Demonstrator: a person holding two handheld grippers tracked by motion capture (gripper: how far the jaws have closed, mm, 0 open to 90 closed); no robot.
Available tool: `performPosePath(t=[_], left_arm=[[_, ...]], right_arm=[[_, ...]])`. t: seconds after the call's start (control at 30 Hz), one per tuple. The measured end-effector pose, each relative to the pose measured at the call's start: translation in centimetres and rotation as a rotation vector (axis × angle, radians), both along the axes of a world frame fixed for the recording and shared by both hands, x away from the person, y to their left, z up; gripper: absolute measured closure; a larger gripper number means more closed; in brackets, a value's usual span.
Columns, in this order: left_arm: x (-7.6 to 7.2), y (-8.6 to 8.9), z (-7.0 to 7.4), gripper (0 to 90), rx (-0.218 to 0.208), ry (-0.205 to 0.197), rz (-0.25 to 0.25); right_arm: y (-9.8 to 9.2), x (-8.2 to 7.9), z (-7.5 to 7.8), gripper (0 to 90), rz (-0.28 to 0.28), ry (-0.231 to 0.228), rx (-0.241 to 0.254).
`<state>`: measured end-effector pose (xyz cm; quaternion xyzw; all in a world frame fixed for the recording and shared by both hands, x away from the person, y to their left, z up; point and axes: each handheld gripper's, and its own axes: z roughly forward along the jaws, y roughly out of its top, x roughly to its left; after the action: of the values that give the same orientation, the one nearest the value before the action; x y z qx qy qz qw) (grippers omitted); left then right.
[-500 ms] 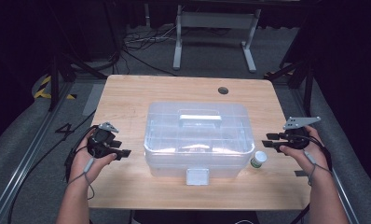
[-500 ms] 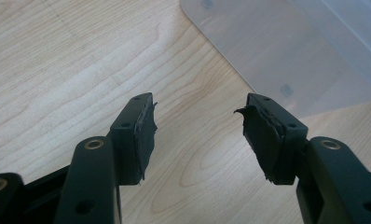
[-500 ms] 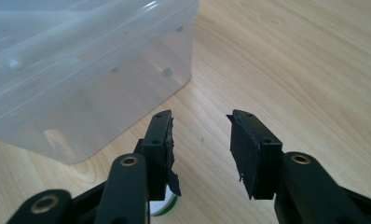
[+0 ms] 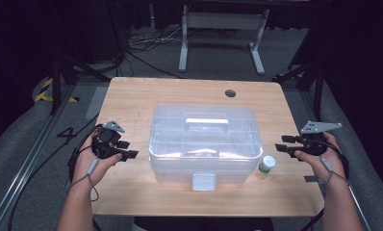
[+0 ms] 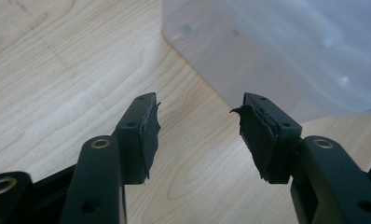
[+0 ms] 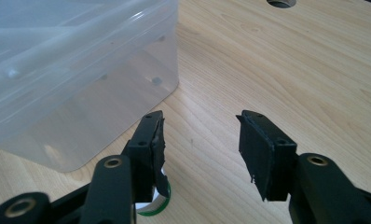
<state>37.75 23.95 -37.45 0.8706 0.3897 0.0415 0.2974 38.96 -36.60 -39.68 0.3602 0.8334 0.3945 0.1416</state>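
Note:
A clear plastic storage box [image 4: 204, 139] with a lid handle and a front latch sits shut in the middle of the wooden table [image 4: 132, 96]. My left gripper [image 4: 128, 149] hovers just left of the box, open, pointing at its side. In the left gripper view the gripper [image 5: 197, 105] has bare wood between its jaws, with the box wall [image 5: 277, 51] ahead at the upper right. My right gripper [image 4: 281, 143] is open to the right of the box. The right gripper [image 6: 200, 119] holds nothing, and the box [image 6: 72, 70] stands to its left.
A small white-capped bottle with a green label [image 4: 266, 163] stands by the box's front right corner, and the bottle [image 6: 151, 206] peeks out under my right gripper's left jaw. A cable hole [image 4: 230, 93] is at the table's back. Dark floor, cables and a metal stand lie beyond.

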Motion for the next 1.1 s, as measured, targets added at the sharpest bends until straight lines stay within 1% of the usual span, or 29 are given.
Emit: performPosePath(t=[0.1,0.13,0.27,0.3,0.33,0.4,0.47,0.5,0.53,0.57,0.63,0.7,0.8,0.87,0.93,0.97,1.03,1.1], left_arm=[[0.2,-0.4,1.0,47.1,0.007,0.003,-0.016],[0.2,-0.4,1.5,47.2,0.01,-0.008,-0.025],[0.0,-1.2,3.6,47.1,-0.014,-0.04,-0.057],[0.0,-1.2,3.6,47.1,-0.014,-0.04,-0.057],[0.0,-1.4,3.9,47.1,-0.014,-0.044,-0.064],[0.1,-1.9,4.3,47.2,-0.007,-0.047,-0.087],[0.2,-2.1,5.1,47.7,-0.02,-0.066,-0.096],[0.2,-2.2,5.6,47.8,-0.038,-0.072,-0.104],[0.2,-2.2,5.6,48.1,-0.038,-0.072,-0.104],[0.2,-2.3,5.8,48.1,-0.05,-0.074,-0.112],[0.3,-2.6,6.6,48.3,-0.07,-0.082,-0.139],[0.5,-3.2,7.3,48.3,-0.075,-0.086,-0.154],[0.7,-4.0,7.9,48.3,-0.087,-0.09,-0.182],[0.7,-4.2,8.0,48.3,-0.094,-0.089,-0.187],[1.2,-5.3,8.3,48.3,-0.101,-0.086,-0.208],[1.2,-5.3,8.3,48.4,-0.101,-0.086,-0.208],[1.5,-6.1,8.5,48.5,-0.098,-0.094,-0.219],[1.7,-7.0,8.9,48.5,-0.104,-0.091,-0.239]], right_arm=[[-0.2,0.0,0.1,50.5,-0.01,-0.003,0.011],[-0.2,0.0,0.1,50.5,-0.012,-0.004,0.013],[-0.1,0.0,0.0,50.3,-0.009,0.002,0.015],[-0.1,0.0,0.0,50.3,-0.009,0.002,0.015],[0.0,0.0,-0.1,50.5,-0.007,0.006,0.015],[0.2,0.0,-0.2,51.3,0.0,0.017,0.017],[0.3,0.0,-0.2,51.5,0.005,0.019,0.021],[0.4,0.0,-0.2,51.5,0.006,0.019,0.022],[0.4,0.0,-0.2,51.5,0.006,0.019,0.022],[0.4,0.0,-0.2,51.4,0.006,0.019,0.022],[0.4,0.0,-0.2,51.3,0.005,0.019,0.022],[0.5,0.1,-0.2,51.0,0.003,0.02,0.023],[0.5,0.0,-0.3,51.0,0.006,0.018,0.019],[0.4,-0.1,-0.3,51.3,0.008,0.021,0.021],[0.1,-0.3,-0.2,52.4,0.011,0.02,0.023],[-0.1,-0.4,-0.2,52.6,0.008,0.019,0.026],[-0.2,-0.5,-0.2,52.6,0.003,0.019,0.026],[-0.4,-0.7,-0.4,52.6,-0.003,0.022,0.026]])
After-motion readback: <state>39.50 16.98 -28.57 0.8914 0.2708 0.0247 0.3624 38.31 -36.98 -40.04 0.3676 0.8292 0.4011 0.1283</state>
